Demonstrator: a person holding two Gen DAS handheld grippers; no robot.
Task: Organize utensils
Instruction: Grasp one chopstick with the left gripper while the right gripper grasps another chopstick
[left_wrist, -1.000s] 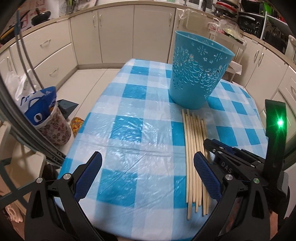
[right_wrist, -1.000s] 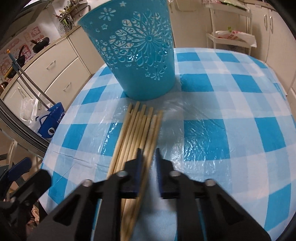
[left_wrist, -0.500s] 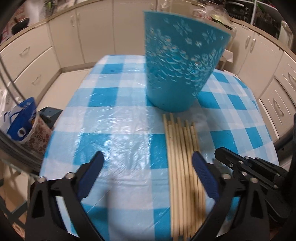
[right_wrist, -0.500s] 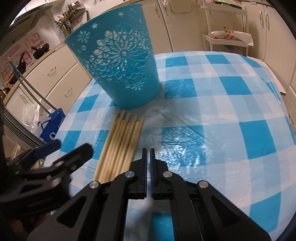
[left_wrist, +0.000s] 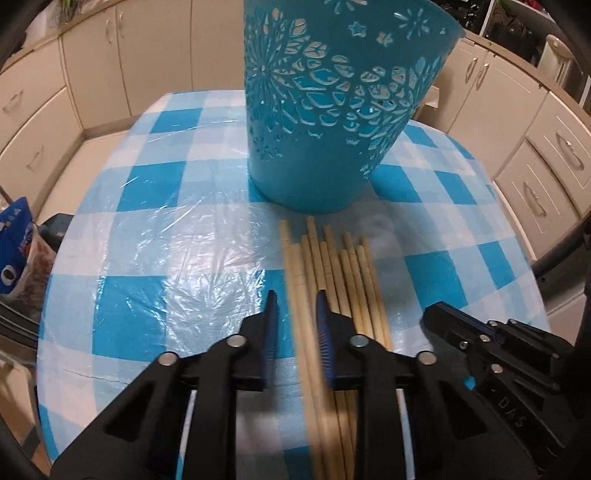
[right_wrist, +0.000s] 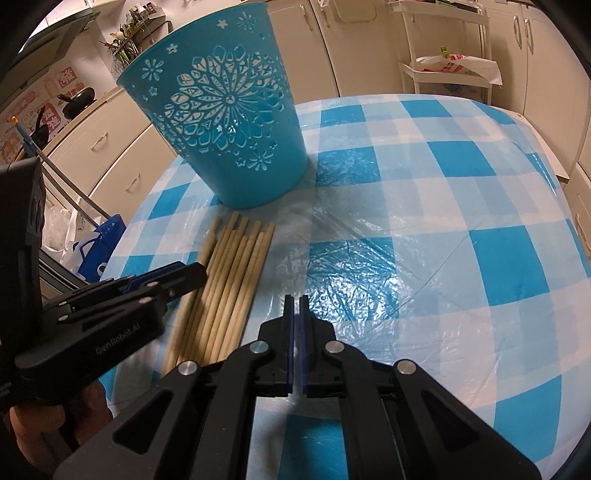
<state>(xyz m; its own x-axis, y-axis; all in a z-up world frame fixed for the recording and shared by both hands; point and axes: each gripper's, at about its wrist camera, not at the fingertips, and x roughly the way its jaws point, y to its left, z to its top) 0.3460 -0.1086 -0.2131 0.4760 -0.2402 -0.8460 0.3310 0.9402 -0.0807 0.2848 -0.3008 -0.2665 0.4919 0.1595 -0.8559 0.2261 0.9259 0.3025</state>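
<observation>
Several wooden chopsticks (left_wrist: 343, 280) lie side by side on the blue-checked tablecloth, tips toward a blue cut-out plastic bin (left_wrist: 332, 103). My left gripper (left_wrist: 295, 317) has its jaws narrowed around the leftmost chopstick (left_wrist: 295, 273), with small gaps still showing beside it. In the right wrist view the chopsticks (right_wrist: 232, 280) lie left of my right gripper (right_wrist: 295, 314), which is shut and empty over the cloth. The bin (right_wrist: 221, 129) stands upright beyond them. The left gripper (right_wrist: 166, 280) shows over the bundle's left side.
The table (right_wrist: 461, 221) is round, under a plastic sheet. Cream kitchen cabinets (left_wrist: 110, 74) ring the room. A blue bag (left_wrist: 14, 254) sits on the floor to the left. A white wire rack (right_wrist: 443, 66) stands behind the table.
My left gripper moved right over the chopsticks and its jaws narrowed from wide open to around the leftmost one. My right gripper shut empty and drew off to the right of the bundle.
</observation>
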